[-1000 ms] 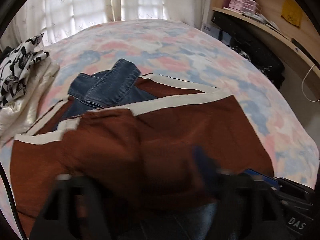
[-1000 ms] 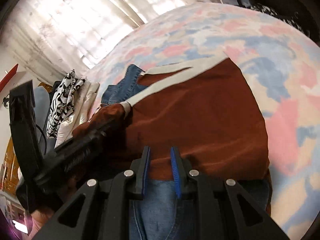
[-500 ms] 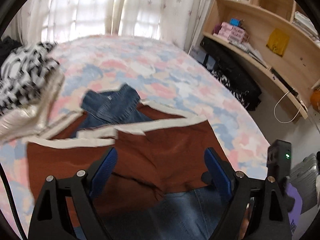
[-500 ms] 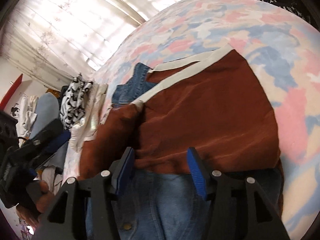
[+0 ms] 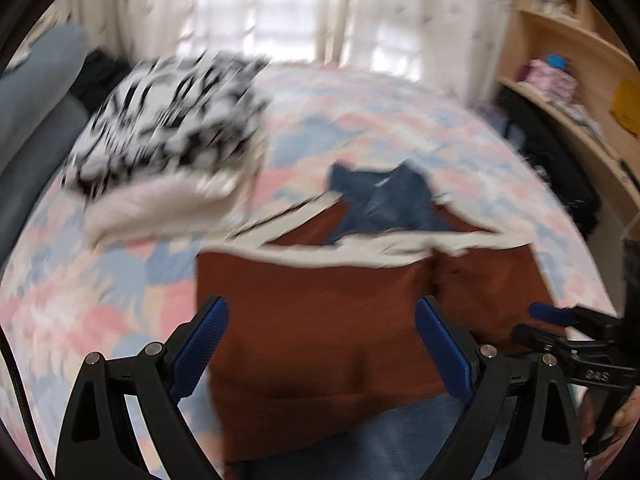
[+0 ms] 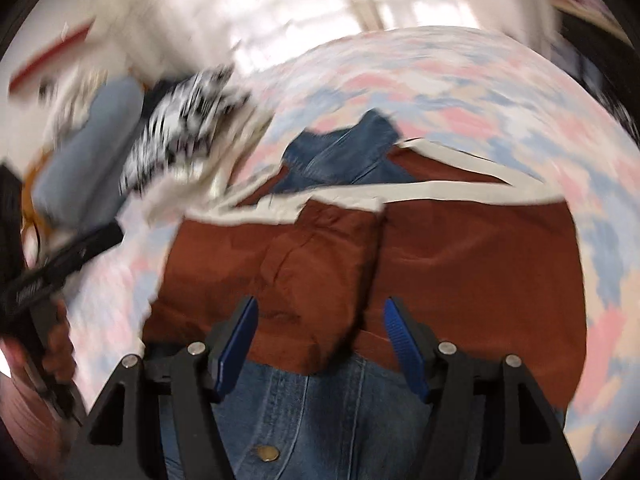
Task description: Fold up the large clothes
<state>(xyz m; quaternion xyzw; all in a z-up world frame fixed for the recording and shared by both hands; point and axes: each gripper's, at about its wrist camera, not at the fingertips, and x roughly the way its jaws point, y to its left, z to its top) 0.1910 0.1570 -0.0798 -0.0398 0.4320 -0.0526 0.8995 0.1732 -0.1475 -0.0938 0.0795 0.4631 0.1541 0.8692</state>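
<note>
A denim jacket with rust-brown sleeves and cream cuffs (image 5: 320, 320) lies on the bed, both sleeves folded across its body. It also shows in the right wrist view (image 6: 460, 256), with the blue denim front and a brass button (image 6: 267, 453) near the camera. My left gripper (image 5: 320, 344) is open and empty above the brown fabric. My right gripper (image 6: 322, 344) is open and empty above the jacket's near edge. The right gripper also shows in the left wrist view (image 5: 560, 320). Both views are blurred by motion.
A stack of folded clothes with a black-and-white patterned piece on top (image 5: 168, 128) lies at the bed's left, also in the right wrist view (image 6: 180, 128). The bed has a pastel patterned sheet (image 5: 360, 120). Wooden shelves (image 5: 580, 92) stand at the right; curtains hang behind.
Both grippers have opened and let go of the brown sleeves, which now lie folded on the jacket. Both have drawn back and swung, so the clothes stack fills more of the left view.
</note>
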